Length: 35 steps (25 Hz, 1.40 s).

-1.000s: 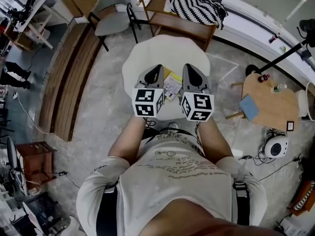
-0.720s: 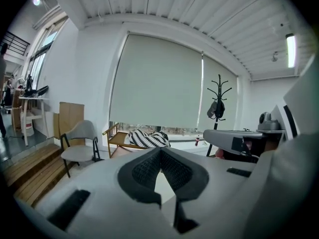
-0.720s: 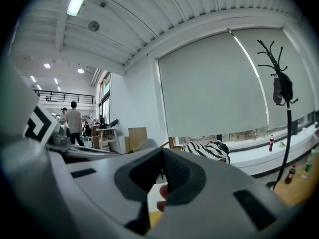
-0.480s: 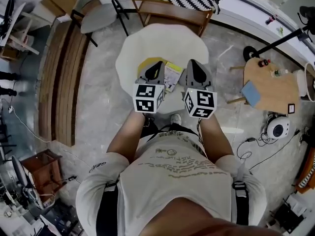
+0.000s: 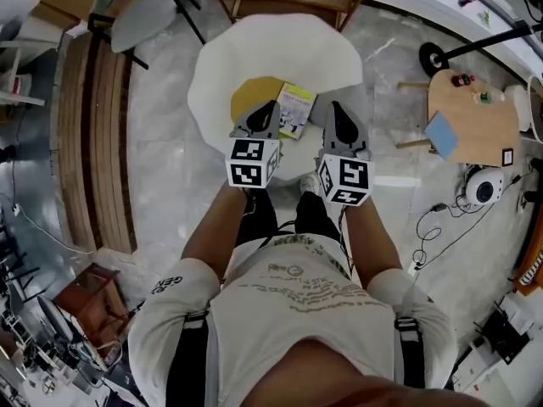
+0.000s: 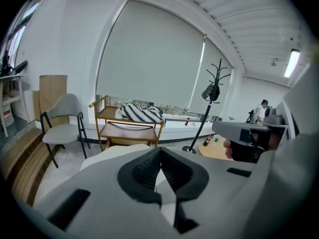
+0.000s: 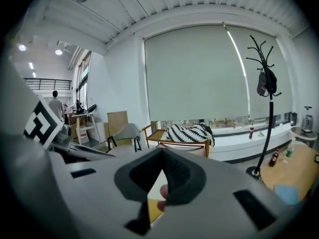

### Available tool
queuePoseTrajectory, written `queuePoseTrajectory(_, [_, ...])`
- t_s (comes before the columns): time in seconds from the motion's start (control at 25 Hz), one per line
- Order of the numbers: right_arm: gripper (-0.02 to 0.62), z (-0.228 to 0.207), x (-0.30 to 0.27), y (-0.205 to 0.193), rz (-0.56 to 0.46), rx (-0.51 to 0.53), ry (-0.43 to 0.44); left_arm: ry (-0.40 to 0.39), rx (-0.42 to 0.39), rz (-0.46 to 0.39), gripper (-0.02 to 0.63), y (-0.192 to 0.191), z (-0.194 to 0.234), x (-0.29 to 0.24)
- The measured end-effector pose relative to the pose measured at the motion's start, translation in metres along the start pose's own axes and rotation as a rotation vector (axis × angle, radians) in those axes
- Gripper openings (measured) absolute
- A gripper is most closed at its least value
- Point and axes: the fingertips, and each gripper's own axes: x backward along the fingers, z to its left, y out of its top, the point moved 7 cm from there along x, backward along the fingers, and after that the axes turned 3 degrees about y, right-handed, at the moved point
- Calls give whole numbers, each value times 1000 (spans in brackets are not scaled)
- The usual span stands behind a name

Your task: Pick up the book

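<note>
1 book [image 5: 296, 110], head view only

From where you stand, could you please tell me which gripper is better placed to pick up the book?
Probably left. The left gripper hovers close beside the book on the white table; the right gripper is a little farther off. Both are shut.
</note>
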Motion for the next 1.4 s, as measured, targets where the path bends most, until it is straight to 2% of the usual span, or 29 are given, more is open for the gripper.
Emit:
queuePoseTrajectory(0.32, [25, 5, -35, -87, 134, -51, 5, -38, 42, 143, 18, -78, 16, -47])
queuePoseTrajectory(0.56, [25, 0, -59, -187, 219, -135, -15, -72, 13, 276, 18, -165, 34, -97])
queuePoseTrajectory(0.84, [25, -1, -80, -296, 309, -173, -19, -74, 41, 332, 18, -254, 51, -155])
queuePoseTrajectory(0.96, [25, -8, -89, -330, 333, -176, -36, -80, 43, 361, 18, -289, 57, -170])
queuePoseTrajectory(1.12, [25, -16, -105, -366, 365, -131, -35, -75, 37, 404, 20, -331, 71, -187])
queuePoseTrajectory(1.28, [25, -21, -109, -390, 398, -136, -40, -83, 86, 460, 20, -369, 86, -205])
queuePoseTrajectory(1.32, [25, -22, -109, -394, 402, -144, -41, -95, 111, 468, 44, -376, 89, -212])
queuePoseTrajectory(1.4, [25, -22, -106, -399, 408, -158, -39, -124, 170, 465, 200, -389, 94, -226])
